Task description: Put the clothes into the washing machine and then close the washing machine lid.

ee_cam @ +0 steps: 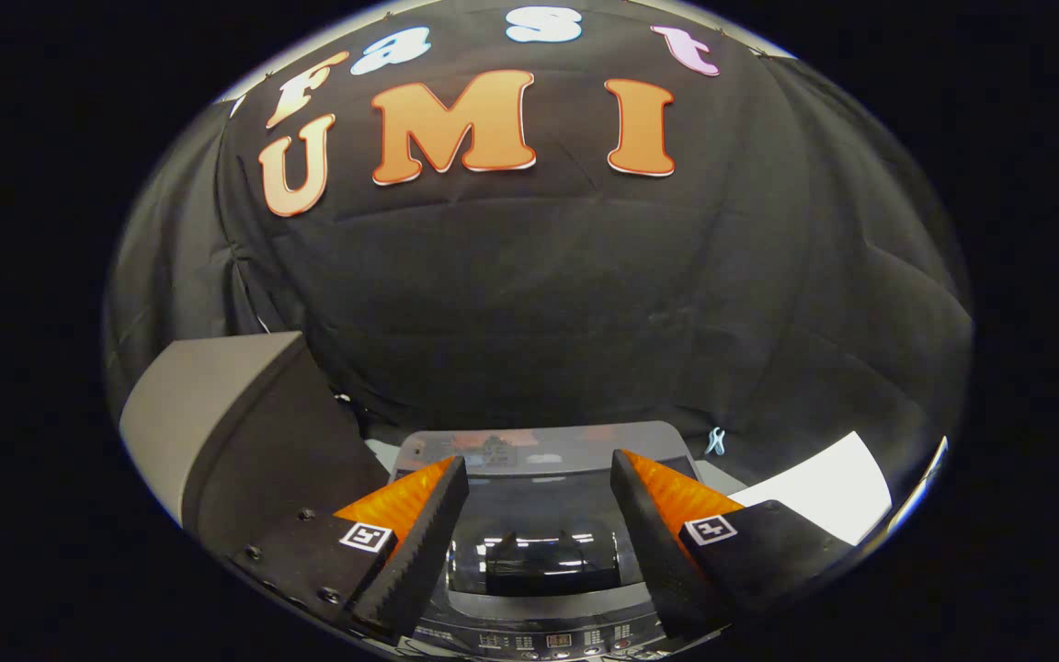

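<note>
Dark glossy glass makes up the closed lid [539,538] of the washing machine [539,588], which sits just ahead of and below the tongs [539,483]. The lid lies flat and mirrors strips of ceiling light and a dark block shape between the two fingers. Nearest the camera runs the machine's control strip [548,639], with small buttons and tiny displays; its lettering is too small to read. At the far edge of the lid a grey back panel [539,450] carries a faint printed label, blurred beyond reading.

The tongs stand open, fingers well apart, holding nothing and touching nothing; the lid shows in the gap between them. Each finger bears a small square black-and-white marker [365,536] near its base.

To the left of the machine stands a grey box-like object [217,414] with a dark side face. To the right lies a white sheet [824,492], and beyond the right finger a small pale blue clip [715,442] hangs on the black cloth wall [539,303]. No clothes are visible.
</note>
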A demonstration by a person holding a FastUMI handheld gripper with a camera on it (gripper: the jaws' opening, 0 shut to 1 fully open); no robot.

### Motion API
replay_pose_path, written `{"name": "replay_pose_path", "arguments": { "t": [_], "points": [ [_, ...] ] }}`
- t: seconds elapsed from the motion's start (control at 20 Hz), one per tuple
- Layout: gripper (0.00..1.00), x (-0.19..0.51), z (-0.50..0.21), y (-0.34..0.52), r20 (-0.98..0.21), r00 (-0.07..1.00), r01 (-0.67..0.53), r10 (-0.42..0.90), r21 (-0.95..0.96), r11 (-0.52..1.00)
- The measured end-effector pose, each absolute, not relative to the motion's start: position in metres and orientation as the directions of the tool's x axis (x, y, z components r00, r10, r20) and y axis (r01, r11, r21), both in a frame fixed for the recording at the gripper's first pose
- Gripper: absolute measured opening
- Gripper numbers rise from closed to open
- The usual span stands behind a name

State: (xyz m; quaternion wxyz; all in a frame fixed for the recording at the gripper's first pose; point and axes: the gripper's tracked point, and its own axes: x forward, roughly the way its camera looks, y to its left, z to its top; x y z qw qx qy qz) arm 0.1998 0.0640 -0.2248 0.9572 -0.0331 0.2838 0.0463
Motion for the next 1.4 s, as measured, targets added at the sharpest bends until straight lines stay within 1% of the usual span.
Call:
{"name": "replay_pose_path", "arguments": {
  "t": [0.35, 0.6, 0.9, 1.05, 1.4],
  "points": [
    [0.99, 0.166, -0.154, 0.08, -0.427, 0.901, -0.085, 0.073, -0.01, 0.996],
    [0.99, 0.138, -0.092, 0.084, -0.311, 0.947, -0.075, 0.081, 0.031, 0.997],
    [0.99, 0.106, -0.023, 0.082, -0.214, 0.973, -0.093, 0.088, -0.01, 0.996],
    [0.99, 0.09, 0.001, 0.084, -0.181, 0.978, -0.111, 0.105, -0.024, 0.994],
    [0.99, 0.056, 0.039, 0.074, -0.091, 0.992, -0.097, 0.091, -0.062, 0.993]
  ]
}}
